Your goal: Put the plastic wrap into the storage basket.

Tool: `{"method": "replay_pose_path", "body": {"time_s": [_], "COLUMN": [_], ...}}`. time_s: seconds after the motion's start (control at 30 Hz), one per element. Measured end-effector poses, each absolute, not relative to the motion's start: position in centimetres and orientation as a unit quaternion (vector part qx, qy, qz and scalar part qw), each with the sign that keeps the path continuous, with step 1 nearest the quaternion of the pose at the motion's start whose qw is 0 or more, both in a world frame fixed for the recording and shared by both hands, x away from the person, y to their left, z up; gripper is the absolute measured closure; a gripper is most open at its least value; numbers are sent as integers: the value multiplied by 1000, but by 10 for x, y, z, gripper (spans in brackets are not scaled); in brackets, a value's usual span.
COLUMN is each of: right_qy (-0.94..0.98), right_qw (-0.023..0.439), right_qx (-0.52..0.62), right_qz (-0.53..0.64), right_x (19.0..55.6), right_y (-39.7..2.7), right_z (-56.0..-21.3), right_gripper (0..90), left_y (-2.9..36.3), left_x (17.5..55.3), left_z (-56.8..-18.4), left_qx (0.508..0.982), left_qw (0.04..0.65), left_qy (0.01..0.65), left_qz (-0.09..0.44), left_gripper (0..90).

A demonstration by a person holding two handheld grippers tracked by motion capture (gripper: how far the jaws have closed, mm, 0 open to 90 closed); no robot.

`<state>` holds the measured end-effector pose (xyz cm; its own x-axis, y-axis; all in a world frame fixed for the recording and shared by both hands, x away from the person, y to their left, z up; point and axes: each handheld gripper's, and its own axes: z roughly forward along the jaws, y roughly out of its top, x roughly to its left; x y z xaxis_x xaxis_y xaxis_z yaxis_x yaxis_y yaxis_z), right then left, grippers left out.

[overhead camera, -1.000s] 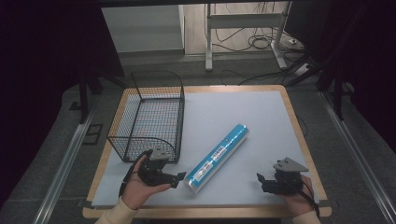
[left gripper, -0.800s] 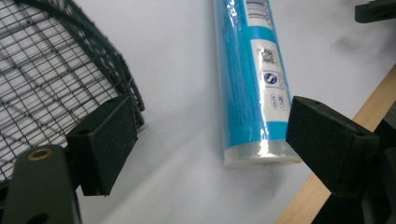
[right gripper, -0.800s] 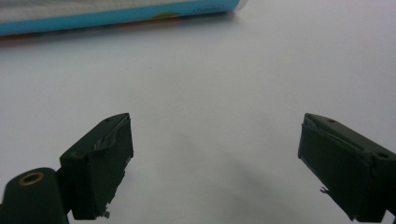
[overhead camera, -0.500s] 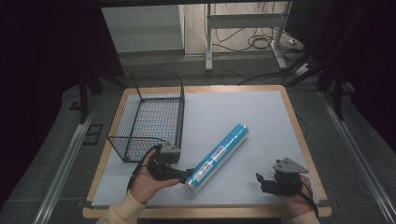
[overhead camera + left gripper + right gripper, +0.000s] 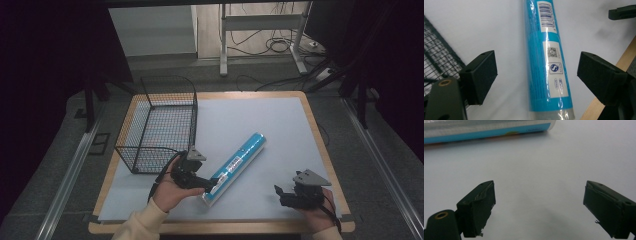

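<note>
A black wire basket stands at the table's left side, at ten o'clock from my left gripper, its near corner just beside it. My left jaws stand wide with the blue tube lying on the table between them, untouched. My right gripper hovers with jaws wide over bare table, the tube at eleven o'clock from it.

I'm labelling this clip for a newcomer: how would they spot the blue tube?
On the white table top, look right of the black wire basket. The blue tube lies diagonally there, its near end between the open left gripper jaws; it's the sole blue, shrink-wrapped cylinder.
</note>
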<state>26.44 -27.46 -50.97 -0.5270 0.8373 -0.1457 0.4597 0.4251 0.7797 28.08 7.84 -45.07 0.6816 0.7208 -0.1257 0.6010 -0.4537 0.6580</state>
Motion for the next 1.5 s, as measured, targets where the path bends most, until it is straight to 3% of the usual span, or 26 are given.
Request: {"method": "replay_pose_path", "body": {"time_s": [0.8, 1.5], "right_qy": [796, 798], "right_qw": [270, 270], "right_qx": [412, 412], "right_qz": [351, 348], "right_x": [267, 267], "right_y": [-276, -277], "right_z": [-509, -510], "right_gripper": [111, 112], "left_y": [28, 1], "left_x": [314, 337], "left_z": [-447, -458], "left_qx": [872, 881], "left_qw": [310, 279], "left_qy": [365, 378], "left_qz": [98, 59], "left_gripper": [149, 145]}}
